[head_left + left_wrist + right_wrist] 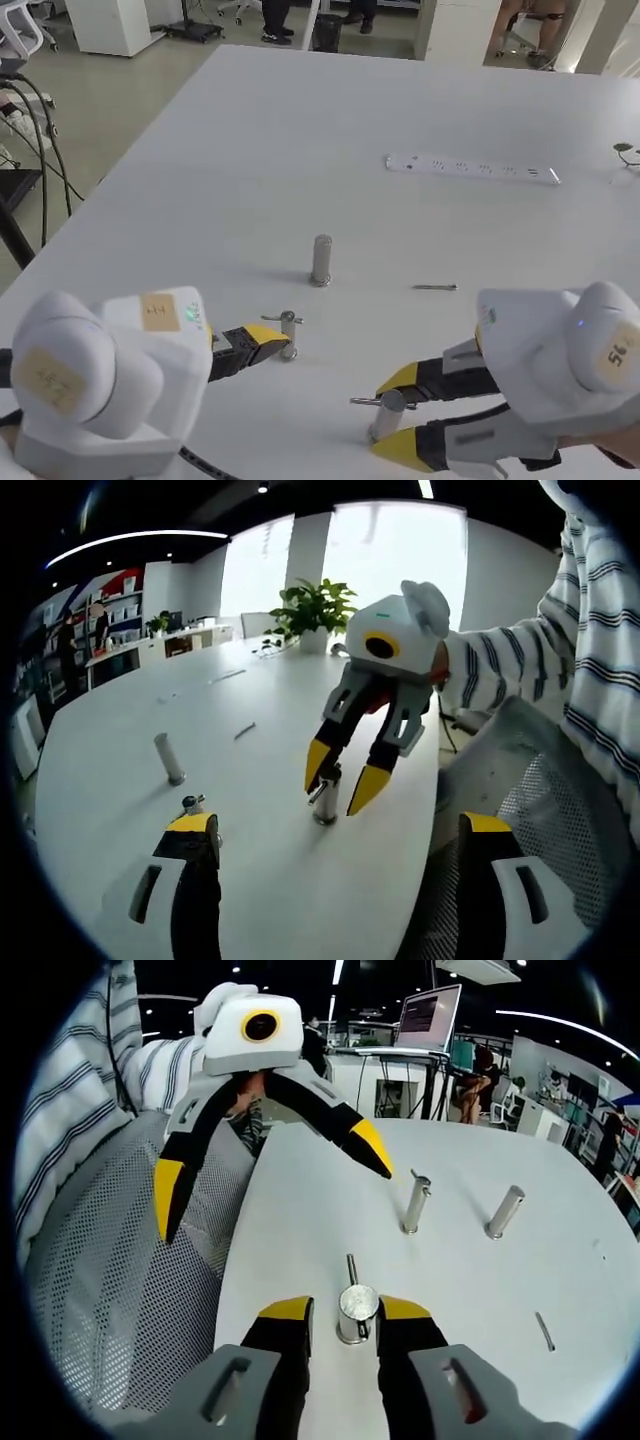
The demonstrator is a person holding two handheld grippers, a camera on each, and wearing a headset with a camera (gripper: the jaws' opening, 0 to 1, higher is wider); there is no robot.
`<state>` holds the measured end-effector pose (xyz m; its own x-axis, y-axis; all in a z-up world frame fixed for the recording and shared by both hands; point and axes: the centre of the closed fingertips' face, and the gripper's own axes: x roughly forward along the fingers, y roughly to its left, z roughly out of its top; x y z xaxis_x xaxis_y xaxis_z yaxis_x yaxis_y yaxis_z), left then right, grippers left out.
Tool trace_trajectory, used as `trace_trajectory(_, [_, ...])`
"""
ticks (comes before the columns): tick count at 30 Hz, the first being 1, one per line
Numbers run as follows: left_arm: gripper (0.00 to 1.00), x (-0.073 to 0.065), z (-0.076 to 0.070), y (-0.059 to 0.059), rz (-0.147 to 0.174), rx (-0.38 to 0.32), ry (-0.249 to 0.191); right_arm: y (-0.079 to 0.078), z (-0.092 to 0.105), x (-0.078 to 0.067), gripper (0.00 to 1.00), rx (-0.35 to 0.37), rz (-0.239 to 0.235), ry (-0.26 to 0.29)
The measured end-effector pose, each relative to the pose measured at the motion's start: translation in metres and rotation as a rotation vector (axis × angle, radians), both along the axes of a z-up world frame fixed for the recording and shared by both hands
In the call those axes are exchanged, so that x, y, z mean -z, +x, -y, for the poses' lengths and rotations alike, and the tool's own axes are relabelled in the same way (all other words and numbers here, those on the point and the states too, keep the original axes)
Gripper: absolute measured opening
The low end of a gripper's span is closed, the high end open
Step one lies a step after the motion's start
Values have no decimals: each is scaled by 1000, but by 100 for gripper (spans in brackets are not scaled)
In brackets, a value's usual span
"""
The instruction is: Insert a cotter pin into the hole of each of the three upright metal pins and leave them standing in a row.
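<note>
- Right claw [347, 1310] part open, astride near pin [385, 415] (cottered); small gap at one jaw.
- Left claw [270, 1172] wide open, empty; one tip beside middle pin [289, 335] (cottered).
- Far pin [321, 260] upright, bare; loose cotter [434, 287] lies near.

The left gripper [270, 1170] and the right gripper [392, 412] are each built as a rounded white housing. Two black jaws tipped in yellow are carried on grey slotted mounts. Tan labels [160, 311] printed with faint digits are stuck to the housings. A small green light is set in the left housing and a blue one in the right. A black cable [197, 463] is seen beneath the left housing. A sleeve [590, 650] striped in white and dark is worn.
</note>
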<state>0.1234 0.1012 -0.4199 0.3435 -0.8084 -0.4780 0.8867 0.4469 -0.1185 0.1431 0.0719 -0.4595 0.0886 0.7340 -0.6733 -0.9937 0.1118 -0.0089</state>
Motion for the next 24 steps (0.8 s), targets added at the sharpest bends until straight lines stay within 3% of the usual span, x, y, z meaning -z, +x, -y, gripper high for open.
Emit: trace_trajectory(24, [99, -6, -7, -4, -11, -50, -10, 8, 1, 3, 9, 21, 17, 21])
